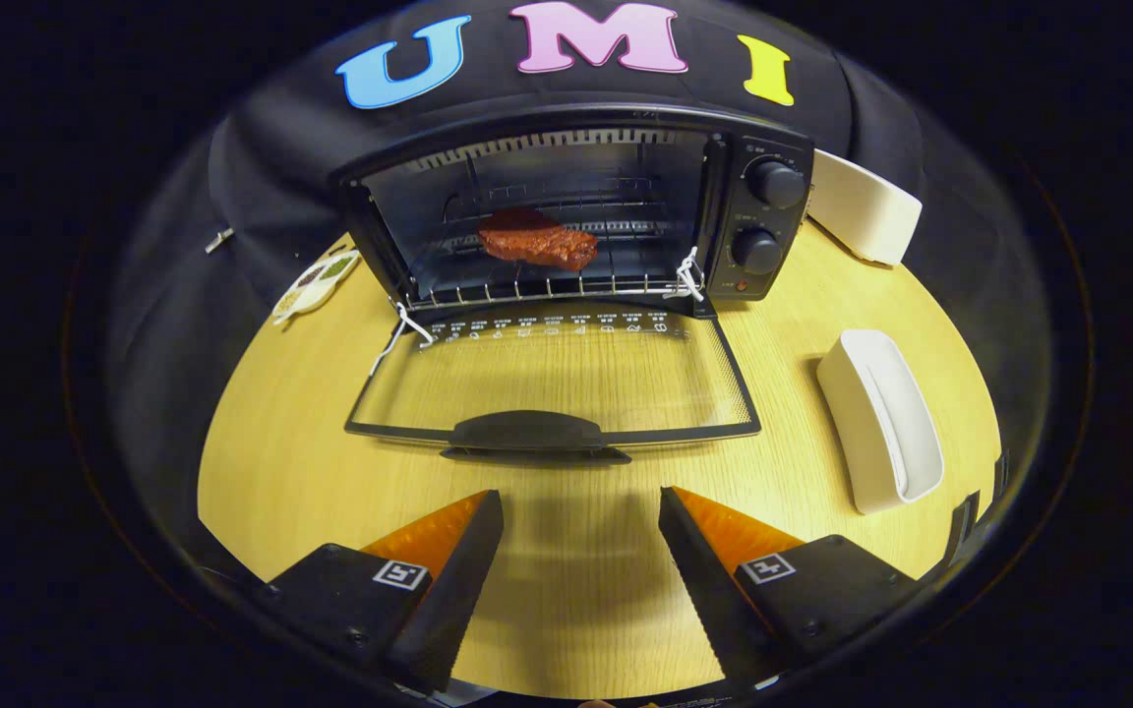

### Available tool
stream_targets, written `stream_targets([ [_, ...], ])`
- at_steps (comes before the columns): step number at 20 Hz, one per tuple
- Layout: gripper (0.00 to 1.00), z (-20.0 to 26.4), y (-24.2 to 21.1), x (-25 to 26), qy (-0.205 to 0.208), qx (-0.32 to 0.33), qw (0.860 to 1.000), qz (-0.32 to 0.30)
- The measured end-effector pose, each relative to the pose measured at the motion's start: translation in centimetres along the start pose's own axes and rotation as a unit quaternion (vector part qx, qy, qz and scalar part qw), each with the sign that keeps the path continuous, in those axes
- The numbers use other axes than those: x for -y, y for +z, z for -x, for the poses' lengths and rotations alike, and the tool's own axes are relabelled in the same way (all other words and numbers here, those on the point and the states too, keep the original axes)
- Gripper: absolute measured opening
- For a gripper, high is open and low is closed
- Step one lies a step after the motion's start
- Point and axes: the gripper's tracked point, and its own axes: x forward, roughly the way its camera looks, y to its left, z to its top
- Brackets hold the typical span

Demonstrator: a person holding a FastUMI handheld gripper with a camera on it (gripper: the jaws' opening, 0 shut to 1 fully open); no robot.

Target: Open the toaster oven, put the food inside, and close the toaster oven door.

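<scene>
1. The toaster oven (576, 211) stands at the far side of the wooden table (262, 462), against the black cloth wall. Its glass door (557, 379) lies folded flat on the table toward the gripper, with the dark handle (530, 433) at the near edge.
2. A reddish-brown piece of food (537, 239) rests on the wire rack (527, 287) inside. Two black knobs (765, 214) sit on the right-hand panel.
3. The gripper (581, 531) hovers above the table just short of the door handle, its fingers spread wide, holding and touching nothing.
4. A white tray (881, 423) lies to the right; another white container (862, 206) is partly hidden behind the oven. A small dish (316, 283) at the left is too small to make out.
</scene>
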Motion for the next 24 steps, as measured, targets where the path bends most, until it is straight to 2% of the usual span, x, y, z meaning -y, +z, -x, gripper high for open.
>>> stream_targets([
  [7, 0.99, -2.6, 0.1, -1.3, -0.013, -0.014, 0.999, -0.031],
  [13, 0.99, -3.0, 0.3, -1.5, -0.023, -0.005, 0.999, -0.025],
  [15, 0.99, -2.2, 0.8, -1.6, -0.015, 0.012, 0.999, -0.026],
  [18, 0.98, -0.5, 2.7, -1.9, -0.01, 0.047, 0.999, 0.011],
  [24, 0.98, 2.7, 7.0, -2.3, 0.01, 0.099, 0.995, 0.003],
])
